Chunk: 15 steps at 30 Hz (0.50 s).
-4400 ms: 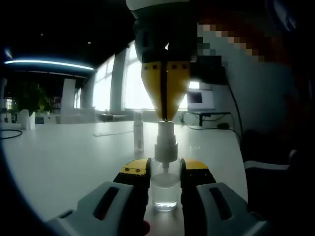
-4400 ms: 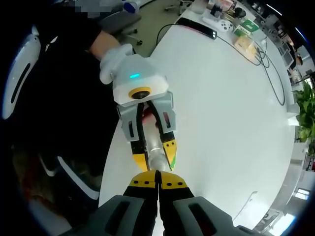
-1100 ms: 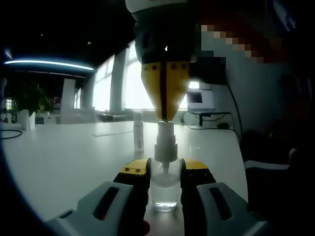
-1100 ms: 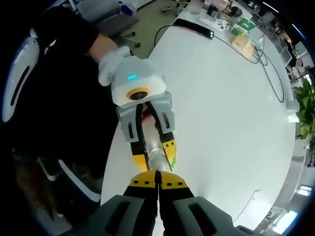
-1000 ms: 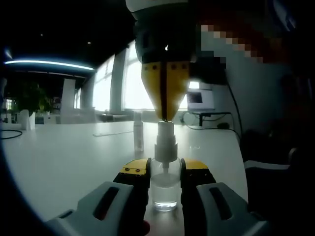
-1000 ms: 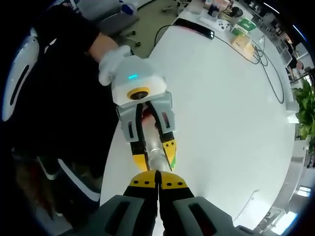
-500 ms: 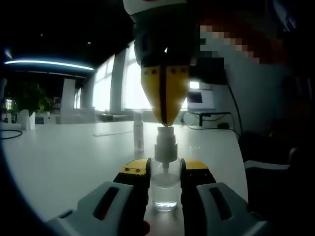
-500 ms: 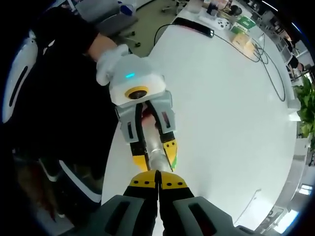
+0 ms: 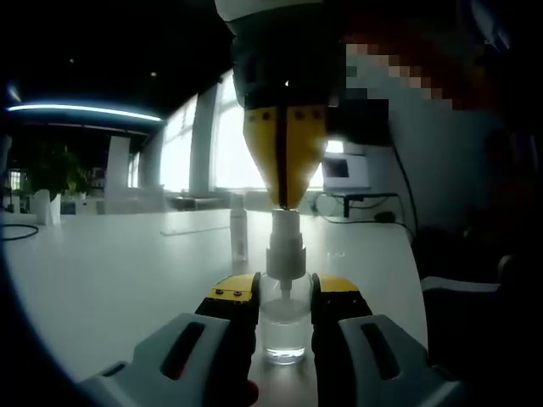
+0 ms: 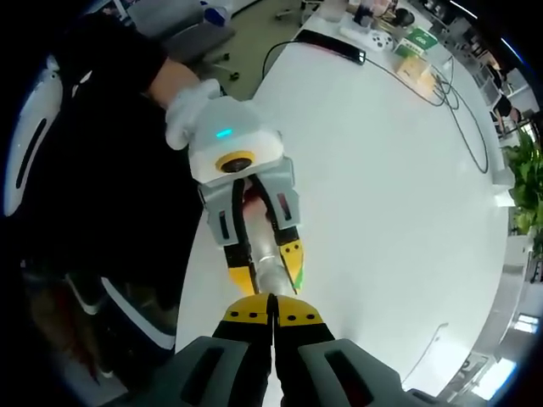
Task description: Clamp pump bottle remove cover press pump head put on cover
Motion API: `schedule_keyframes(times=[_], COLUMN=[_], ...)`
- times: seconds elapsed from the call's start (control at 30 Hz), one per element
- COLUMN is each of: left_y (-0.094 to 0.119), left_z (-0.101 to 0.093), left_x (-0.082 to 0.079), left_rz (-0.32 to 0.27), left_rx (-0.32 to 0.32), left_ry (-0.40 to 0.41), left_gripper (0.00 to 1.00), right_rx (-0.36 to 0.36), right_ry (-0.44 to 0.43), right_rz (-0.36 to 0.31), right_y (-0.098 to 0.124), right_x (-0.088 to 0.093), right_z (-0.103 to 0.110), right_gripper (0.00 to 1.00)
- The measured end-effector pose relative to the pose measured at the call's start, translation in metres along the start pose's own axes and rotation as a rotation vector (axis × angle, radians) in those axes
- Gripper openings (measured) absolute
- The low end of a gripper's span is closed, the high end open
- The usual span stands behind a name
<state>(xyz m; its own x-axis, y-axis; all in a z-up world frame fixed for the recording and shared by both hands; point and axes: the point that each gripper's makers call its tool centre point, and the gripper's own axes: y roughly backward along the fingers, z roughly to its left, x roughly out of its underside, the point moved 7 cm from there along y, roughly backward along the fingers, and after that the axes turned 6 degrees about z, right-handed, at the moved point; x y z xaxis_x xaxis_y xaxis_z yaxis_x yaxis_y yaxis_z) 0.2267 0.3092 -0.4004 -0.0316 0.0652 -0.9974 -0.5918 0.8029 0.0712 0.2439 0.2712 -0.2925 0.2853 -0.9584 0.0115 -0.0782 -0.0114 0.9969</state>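
Topping the clamped pump bottle (image 9: 284,318), right gripper (image 9: 285,203); cover (image 9: 238,225) behind.

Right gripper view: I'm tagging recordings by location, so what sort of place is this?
Probably an open-plan office: a long white table with cables and desk clutter at its far end, an office chair on the floor, and a potted plant.
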Motion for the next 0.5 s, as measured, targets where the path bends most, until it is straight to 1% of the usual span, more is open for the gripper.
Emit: schedule_keyframes(times=[0.5], left_y=[-0.0006], left_z=[0.0000], left_x=[-0.0001], left_rz=[0.000], left_rx=[0.000], left_ry=[-0.004], left_gripper=[0.15], right_rx=[-0.011], right_ry=[-0.003], right_rz=[-0.009], right_y=[0.0000], right_x=[0.0012], right_z=[-0.0009], right_gripper=[0.00])
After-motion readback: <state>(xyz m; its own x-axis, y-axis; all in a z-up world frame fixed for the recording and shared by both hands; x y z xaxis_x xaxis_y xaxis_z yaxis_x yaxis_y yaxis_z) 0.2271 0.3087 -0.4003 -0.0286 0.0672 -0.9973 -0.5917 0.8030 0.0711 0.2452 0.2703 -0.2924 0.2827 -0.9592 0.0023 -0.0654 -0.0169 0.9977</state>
